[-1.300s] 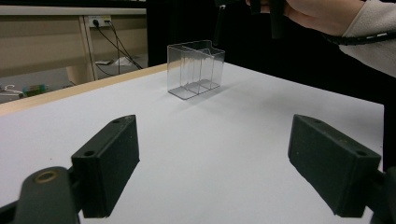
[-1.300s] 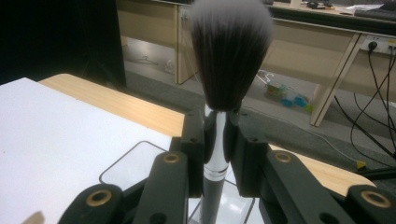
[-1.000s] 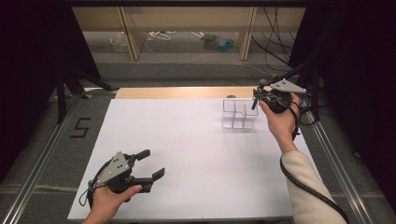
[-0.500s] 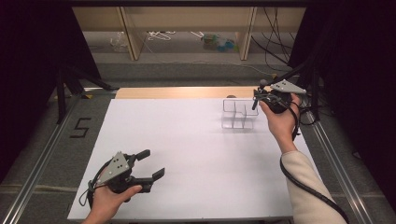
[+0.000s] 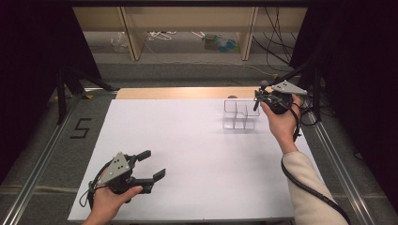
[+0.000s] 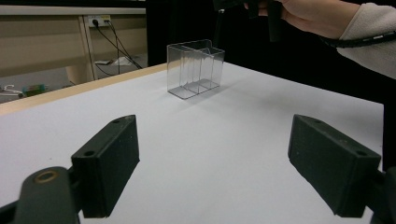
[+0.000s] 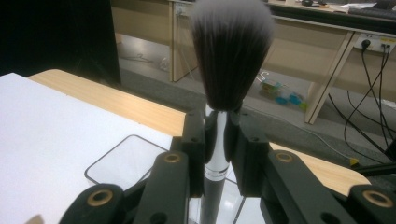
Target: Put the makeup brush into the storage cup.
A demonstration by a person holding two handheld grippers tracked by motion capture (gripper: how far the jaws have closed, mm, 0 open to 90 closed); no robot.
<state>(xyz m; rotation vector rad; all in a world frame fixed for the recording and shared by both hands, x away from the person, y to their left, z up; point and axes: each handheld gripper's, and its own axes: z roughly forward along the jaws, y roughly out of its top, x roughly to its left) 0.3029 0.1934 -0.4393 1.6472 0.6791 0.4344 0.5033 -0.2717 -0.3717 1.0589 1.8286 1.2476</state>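
A makeup brush [image 7: 232, 51] with dark, white-tipped bristles stands upright, and my right gripper [image 7: 218, 140] is shut on its silver ferrule. In the high view the right gripper [image 5: 257, 99] hangs at the far right, just over the right end of a clear divided box [image 5: 240, 115]. The box [image 7: 126, 161] lies directly below the brush handle. My left gripper [image 5: 153, 163] rests low near the table's front left, its jaws wide open with nothing between them. From the left gripper [image 6: 229, 168] the box [image 6: 196, 67] stands far ahead on the white table [image 5: 187, 140].
A wooden strip [image 5: 178, 93] runs along the table's far edge. Beyond it stand low shelves with cables and small clutter [image 5: 220, 42]. Metal rails flank the table, and a "5" [image 5: 80, 127] is marked on the floor at the left.
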